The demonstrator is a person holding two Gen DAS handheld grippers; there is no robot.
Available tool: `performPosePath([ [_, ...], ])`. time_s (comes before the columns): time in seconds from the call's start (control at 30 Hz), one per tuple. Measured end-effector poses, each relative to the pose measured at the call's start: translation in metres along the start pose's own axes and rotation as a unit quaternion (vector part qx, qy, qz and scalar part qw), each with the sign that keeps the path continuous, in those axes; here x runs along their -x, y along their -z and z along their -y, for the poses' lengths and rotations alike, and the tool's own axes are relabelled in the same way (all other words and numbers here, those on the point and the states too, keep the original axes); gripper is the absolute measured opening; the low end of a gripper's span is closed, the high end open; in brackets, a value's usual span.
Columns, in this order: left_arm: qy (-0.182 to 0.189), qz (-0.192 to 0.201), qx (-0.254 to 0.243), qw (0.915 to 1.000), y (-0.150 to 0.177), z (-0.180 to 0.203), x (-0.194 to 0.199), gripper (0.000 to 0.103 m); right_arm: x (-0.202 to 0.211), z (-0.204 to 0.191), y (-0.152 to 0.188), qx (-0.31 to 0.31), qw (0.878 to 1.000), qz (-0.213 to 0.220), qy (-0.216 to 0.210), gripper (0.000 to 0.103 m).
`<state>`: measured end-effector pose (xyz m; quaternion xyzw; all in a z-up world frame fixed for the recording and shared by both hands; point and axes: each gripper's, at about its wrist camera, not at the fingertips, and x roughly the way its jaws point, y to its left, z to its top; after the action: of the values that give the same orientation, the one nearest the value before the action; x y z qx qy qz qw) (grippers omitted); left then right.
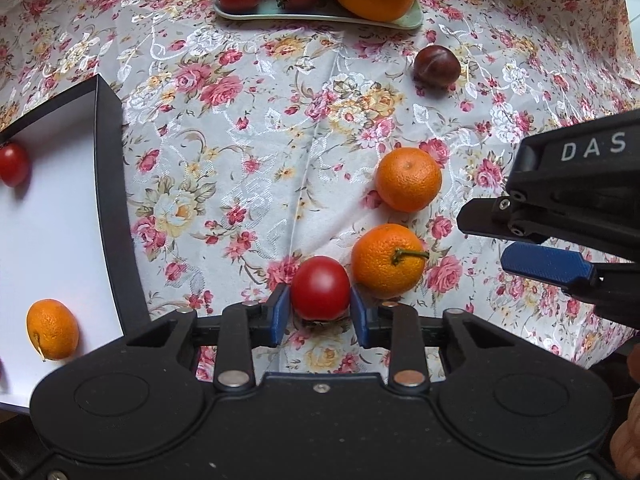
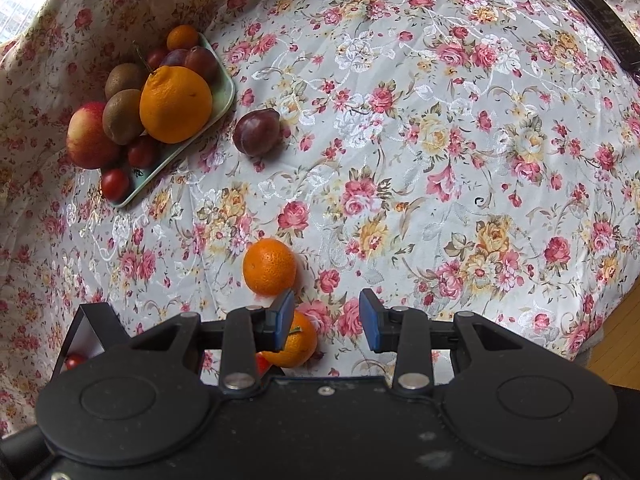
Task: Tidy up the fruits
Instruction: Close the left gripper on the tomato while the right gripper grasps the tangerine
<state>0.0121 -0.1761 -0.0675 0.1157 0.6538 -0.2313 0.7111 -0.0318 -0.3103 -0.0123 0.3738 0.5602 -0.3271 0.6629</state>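
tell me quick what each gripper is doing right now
Left gripper: shut on the tomato.
Right gripper: open, holding nothing, above the cloth beside a mandarin.

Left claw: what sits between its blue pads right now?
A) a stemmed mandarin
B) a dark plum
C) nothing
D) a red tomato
D: the left claw has its blue pads against both sides of the red tomato; the stemmed mandarin lies beside it.

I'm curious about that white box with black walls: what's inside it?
Inside the box, a small red tomato and a mandarin lie on its white floor. The rest runs off frame, unseen.
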Motion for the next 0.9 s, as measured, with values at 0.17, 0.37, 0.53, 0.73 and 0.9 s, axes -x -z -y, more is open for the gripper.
performPosePath([
  [0.17,-0.009,0.018,0.018,0.9996,-0.003,-0.012,0.012,0.04,0.005,-0.005,0.002,-0.009,0.999,0.047,-0.015,0.039],
  [0.37,-0.026,0.041,0.035,0.9982,-0.01,-0.026,0.028,0.04,0.0,-0.013,0.004,-0.001,0.997,0.074,-0.017,0.038],
  [0.53,-0.053,0.06,0.042,0.9959,-0.015,-0.034,0.036,0.04,-0.014,-0.014,0.001,-0.031,0.999,0.032,-0.021,0.038],
  [0.73,-0.04,0.059,0.048,0.9963,-0.014,-0.04,0.04,0.041,-0.022,-0.018,0.003,-0.041,0.999,0.033,-0.009,0.038],
  [0.9,-0.039,0.059,0.049,0.9963,-0.013,-0.043,0.041,0.041,-0.027,-0.022,0.002,-0.044,0.998,0.034,-0.005,0.038],
])
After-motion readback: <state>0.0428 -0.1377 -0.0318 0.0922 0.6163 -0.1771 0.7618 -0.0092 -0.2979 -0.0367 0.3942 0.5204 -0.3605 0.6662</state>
